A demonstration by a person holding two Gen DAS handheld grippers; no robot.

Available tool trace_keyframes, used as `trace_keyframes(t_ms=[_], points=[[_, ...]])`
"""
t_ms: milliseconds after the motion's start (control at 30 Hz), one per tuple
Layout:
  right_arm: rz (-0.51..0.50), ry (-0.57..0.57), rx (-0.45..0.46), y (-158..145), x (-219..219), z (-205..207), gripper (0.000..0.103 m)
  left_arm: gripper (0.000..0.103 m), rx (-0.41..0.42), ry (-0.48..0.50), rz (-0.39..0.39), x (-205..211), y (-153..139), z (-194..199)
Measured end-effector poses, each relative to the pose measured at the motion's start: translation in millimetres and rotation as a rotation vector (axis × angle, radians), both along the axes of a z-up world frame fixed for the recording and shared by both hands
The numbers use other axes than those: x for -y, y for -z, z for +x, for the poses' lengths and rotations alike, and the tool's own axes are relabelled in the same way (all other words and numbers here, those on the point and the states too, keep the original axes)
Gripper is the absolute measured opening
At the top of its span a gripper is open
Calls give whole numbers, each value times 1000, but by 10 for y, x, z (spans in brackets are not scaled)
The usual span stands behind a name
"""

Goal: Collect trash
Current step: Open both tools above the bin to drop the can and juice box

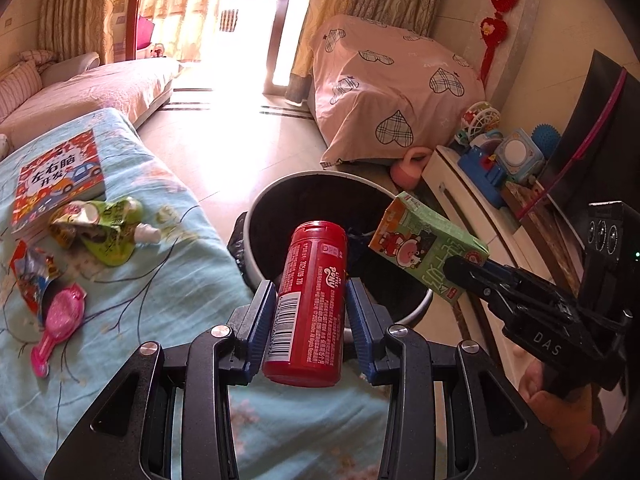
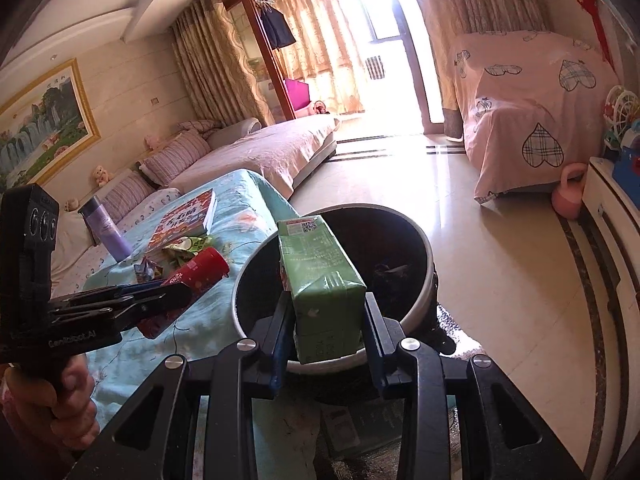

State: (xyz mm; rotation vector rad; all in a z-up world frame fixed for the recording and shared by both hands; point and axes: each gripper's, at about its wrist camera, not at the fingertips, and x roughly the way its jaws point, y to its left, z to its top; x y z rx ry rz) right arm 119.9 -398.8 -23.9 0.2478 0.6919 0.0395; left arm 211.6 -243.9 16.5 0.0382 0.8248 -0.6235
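My left gripper (image 1: pixel 310 312) is shut on a red cylindrical can (image 1: pixel 312 300), held above the near rim of a round trash bin (image 1: pixel 280 192) with a dark inside. In the left wrist view my right gripper (image 1: pixel 460 276) comes in from the right, shut on a green drink carton (image 1: pixel 424 244) over the bin's right side. In the right wrist view that gripper (image 2: pixel 325 320) clamps the green carton (image 2: pixel 320 280) over the bin (image 2: pixel 428 276). The left gripper (image 2: pixel 176 296) with the red can (image 2: pixel 196 276) shows at the left, over the table edge.
On the light blue tablecloth (image 1: pixel 160 280) lie a green pouch (image 1: pixel 108 232), a colourful wrapper (image 1: pixel 28 276), a pink wrapper (image 1: pixel 60 320) and a children's book (image 1: pixel 60 176). A purple bottle (image 2: pixel 106 228) stands there too. A white cabinet (image 1: pixel 472 208) with toys flanks the bin.
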Motion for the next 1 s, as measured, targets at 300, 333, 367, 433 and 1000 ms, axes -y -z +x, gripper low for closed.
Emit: trace_keyframes(t_ms=[300, 333, 367, 433, 1000], points=[[-34, -6, -44, 70, 53, 212, 33, 35, -18, 6, 24, 200, 75, 189], [-39, -9, -46, 76, 54, 224, 33, 35, -20, 5, 28, 213, 86, 209], [-45, -12, -49, 79, 54, 244, 33, 35, -24, 5, 33, 226, 101, 229], [-52, -14, -51, 76, 70, 280, 32, 36, -29, 1, 37, 239, 132, 262], [-25, -13, -76, 119, 168, 561, 46, 53, -56, -7, 7, 262, 124, 389]])
